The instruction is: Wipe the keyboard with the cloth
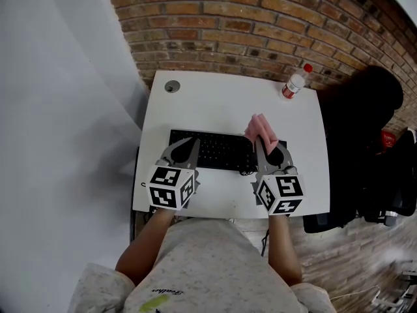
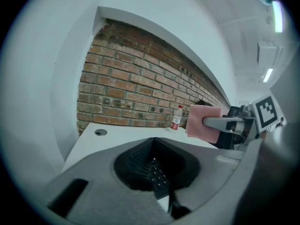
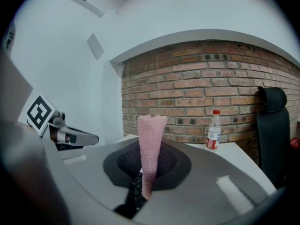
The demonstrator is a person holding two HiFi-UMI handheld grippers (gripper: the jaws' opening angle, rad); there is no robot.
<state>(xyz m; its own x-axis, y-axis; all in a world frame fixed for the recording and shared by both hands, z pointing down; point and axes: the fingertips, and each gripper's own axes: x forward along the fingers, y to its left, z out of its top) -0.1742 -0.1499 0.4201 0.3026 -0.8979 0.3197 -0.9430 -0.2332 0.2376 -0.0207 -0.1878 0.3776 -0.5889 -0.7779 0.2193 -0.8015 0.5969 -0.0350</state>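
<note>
Your bare forearms reach forward from the bottom of the head view, elbows bent, and both grippers are level over the near half of the white desk (image 1: 221, 103). Your left gripper (image 1: 189, 146) hangs over the left end of the black keyboard (image 1: 218, 150). Its jaws are pressed together with nothing between them, and its own view shows only keys through the hollow behind the tips. Your right gripper (image 1: 258, 143) is over the keyboard's right end, with its jaws pinching the pink cloth (image 1: 259, 128). The cloth stands up out of the pinch as a narrow folded strip, its free end towards the brick wall (image 1: 260, 18). Whether the cloth touches the keys cannot be made out. The keyboard lies square to you in the middle of the desk, well apart from the bottle (image 1: 295, 83) at the far right corner. The bottle has a red cap and a red-and-white label, but the print is too small to read. Each marker cube (image 1: 171, 188) shows black-and-white square patterns and no letters. A short line of script on your shirt (image 1: 195, 266) is too small to read.
</note>
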